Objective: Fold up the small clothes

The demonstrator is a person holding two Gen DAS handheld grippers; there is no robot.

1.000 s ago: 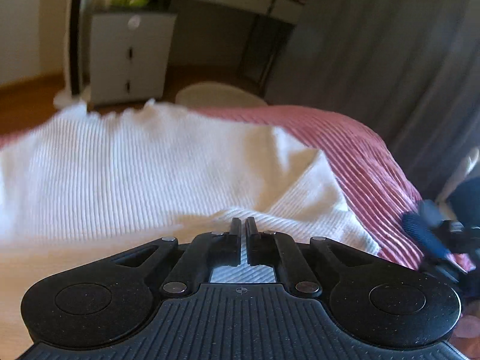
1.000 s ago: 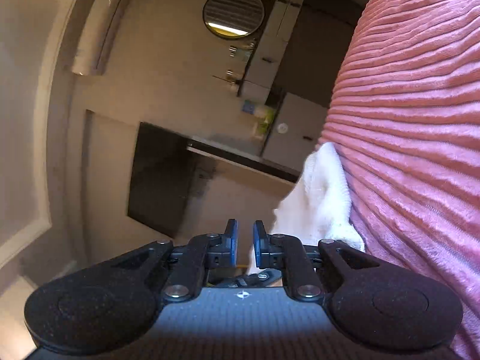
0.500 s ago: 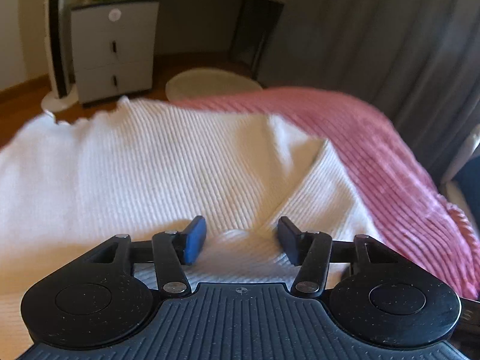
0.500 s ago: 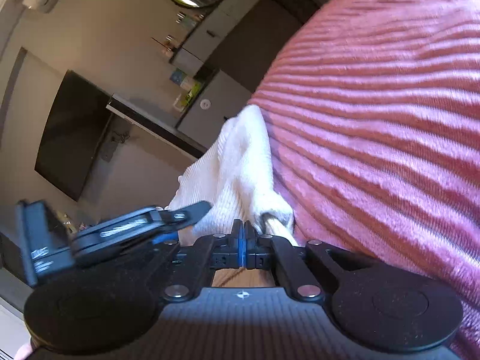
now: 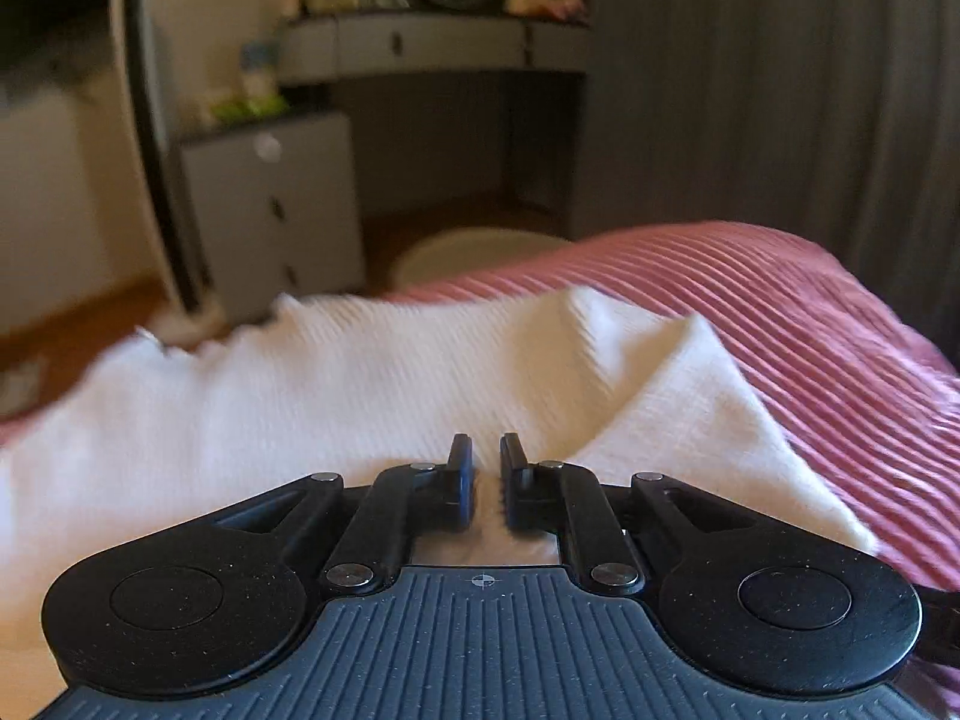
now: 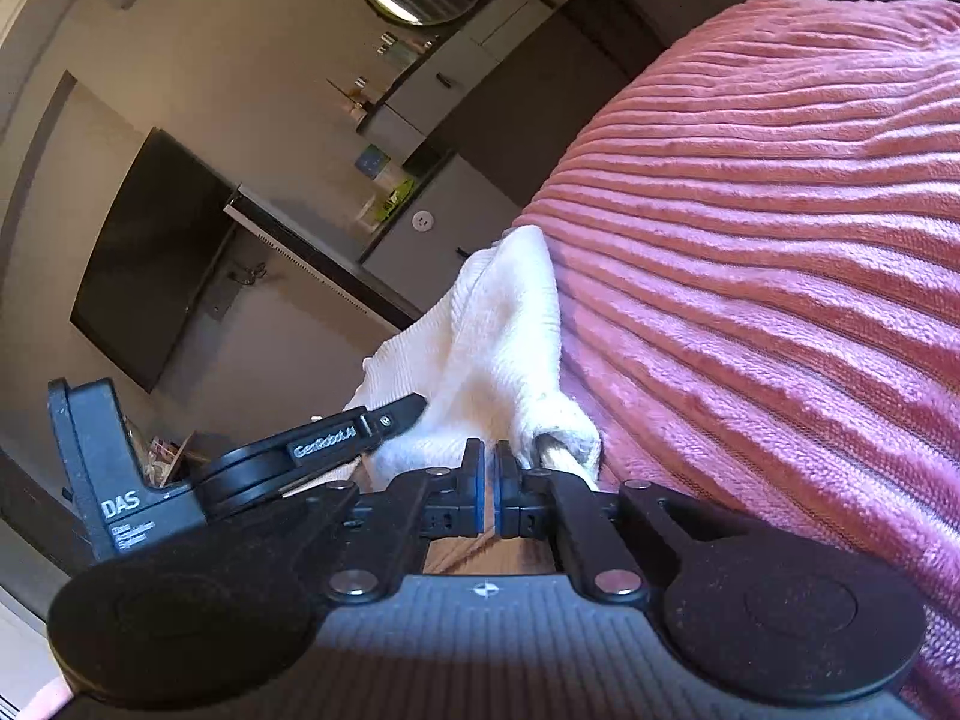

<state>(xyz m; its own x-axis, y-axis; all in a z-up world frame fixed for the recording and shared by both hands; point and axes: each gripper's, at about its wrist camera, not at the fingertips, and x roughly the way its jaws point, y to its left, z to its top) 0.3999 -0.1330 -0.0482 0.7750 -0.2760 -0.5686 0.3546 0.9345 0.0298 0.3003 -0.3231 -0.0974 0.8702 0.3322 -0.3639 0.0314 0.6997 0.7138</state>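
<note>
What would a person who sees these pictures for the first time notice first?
Most striking is the white knitted garment, spread in rumpled folds across the middle of the left wrist view, on the pink ribbed bedspread that runs off to the right. The left gripper sits low at the garment's near edge, fingers almost together with cloth between them. In the right wrist view, the right gripper is shut beside a bunched part of the garment.

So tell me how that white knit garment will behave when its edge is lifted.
The white knit garment will probably flop and sag, since it already ridges and drapes over the pink bedspread. It looks light. Its ribbed texture likely grips rather than slips.
</note>
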